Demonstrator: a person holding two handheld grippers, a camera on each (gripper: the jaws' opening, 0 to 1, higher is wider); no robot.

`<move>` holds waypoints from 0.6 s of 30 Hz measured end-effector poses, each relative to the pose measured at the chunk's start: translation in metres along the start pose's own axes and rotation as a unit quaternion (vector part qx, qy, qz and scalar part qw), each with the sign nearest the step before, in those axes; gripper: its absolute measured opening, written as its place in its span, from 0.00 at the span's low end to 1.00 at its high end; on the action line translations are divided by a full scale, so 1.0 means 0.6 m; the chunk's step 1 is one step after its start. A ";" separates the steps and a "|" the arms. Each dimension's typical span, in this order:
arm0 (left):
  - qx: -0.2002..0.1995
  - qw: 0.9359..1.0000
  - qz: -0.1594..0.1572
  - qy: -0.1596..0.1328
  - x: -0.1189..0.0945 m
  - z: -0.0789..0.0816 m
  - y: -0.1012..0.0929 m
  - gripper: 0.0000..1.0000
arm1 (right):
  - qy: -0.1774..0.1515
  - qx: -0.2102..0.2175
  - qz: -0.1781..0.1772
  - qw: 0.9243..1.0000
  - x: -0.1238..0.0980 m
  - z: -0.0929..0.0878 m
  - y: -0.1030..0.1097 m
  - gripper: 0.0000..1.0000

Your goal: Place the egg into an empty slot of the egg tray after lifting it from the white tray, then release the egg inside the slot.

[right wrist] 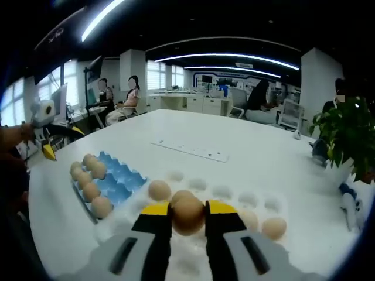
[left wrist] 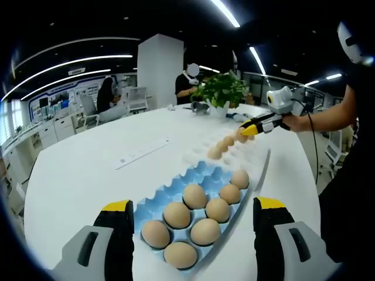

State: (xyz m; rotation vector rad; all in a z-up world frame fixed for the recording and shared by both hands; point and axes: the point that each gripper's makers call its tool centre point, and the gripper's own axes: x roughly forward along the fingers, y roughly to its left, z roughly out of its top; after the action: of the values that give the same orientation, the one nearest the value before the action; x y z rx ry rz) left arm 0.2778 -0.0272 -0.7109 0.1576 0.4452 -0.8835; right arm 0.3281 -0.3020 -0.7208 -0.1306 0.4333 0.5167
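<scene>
Wide white desk (right wrist: 246,140), bare around trays. Right gripper (right wrist: 187,218) fingers grip egg (right wrist: 187,213) above white tray (right wrist: 234,193); blue egg tray (left wrist: 176,190) near desk edge. Left gripper (left wrist: 190,219) fingers spread apart, holding nothing.

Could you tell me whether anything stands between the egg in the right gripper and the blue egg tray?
Nothing visible does. The right gripper holds the egg over the white tray; the blue egg tray lies beside it, its near slots empty.

Your left gripper view sits close over the blue egg tray (left wrist: 176,193), facing across the table (left wrist: 88,175) toward the white tray (left wrist: 202,153). Your right gripper view hovers over that white tray (right wrist: 234,196), looking back.
</scene>
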 end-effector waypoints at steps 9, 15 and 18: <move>0.001 1.000 0.001 0.001 -0.007 -0.004 0.004 0.83 | -0.010 -0.013 0.047 0.999 0.040 0.024 0.065 0.20; -0.001 1.000 0.001 -0.001 -0.015 -0.005 0.008 0.83 | -0.015 -0.021 0.081 0.996 0.066 0.037 0.116 0.20; -0.002 1.000 0.001 -0.002 -0.018 -0.006 0.010 0.83 | -0.013 -0.026 0.097 0.995 0.078 0.040 0.141 0.20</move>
State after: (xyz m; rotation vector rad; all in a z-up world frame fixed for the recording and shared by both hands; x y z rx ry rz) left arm 0.2753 -0.0146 -0.7099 0.1527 0.4438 -0.8801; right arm 0.3306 -0.2024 -0.7205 -0.1327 0.4081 0.7211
